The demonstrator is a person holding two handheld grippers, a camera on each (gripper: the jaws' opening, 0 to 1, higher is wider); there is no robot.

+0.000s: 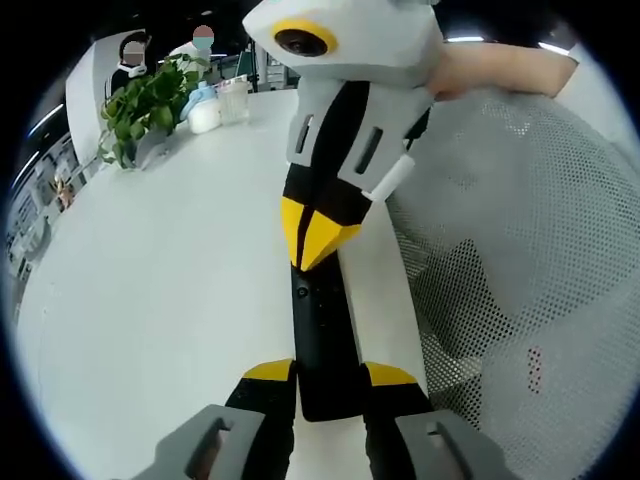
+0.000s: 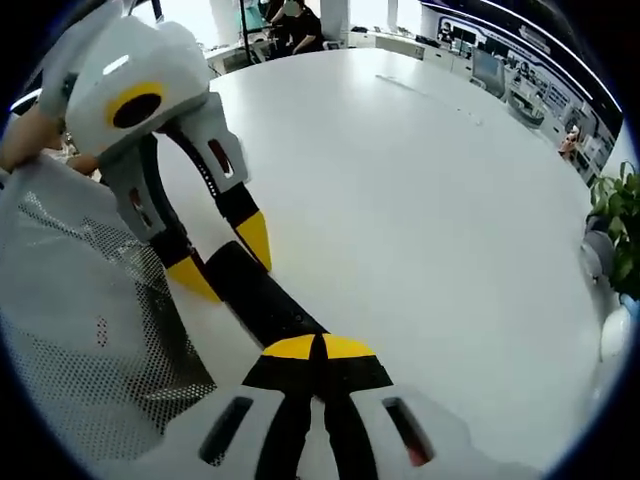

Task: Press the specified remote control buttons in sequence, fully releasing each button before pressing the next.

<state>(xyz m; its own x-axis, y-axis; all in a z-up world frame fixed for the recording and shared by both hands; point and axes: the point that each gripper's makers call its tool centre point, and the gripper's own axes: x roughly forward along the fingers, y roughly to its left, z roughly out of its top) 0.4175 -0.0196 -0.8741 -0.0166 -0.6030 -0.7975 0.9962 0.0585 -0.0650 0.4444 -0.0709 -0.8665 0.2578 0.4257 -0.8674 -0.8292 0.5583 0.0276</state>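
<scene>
White tabletop [image 1: 150, 300] carries the slim, rigid remote [image 1: 322, 340], clamped at its 6 o'clock end by my left gripper [image 1: 330, 385], my closed right gripper [image 2: 318, 350] pressing its buttons.

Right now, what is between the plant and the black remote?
Just bare white table, seen in the left gripper view. The plant sits far back beside some cups; the remote lies near, held in the left tongs.

Left gripper [image 1: 330, 375] fingers spread apart; right gripper [image 2: 318, 347] fingers pressed together (tips touching), pointing toward the left.
</scene>
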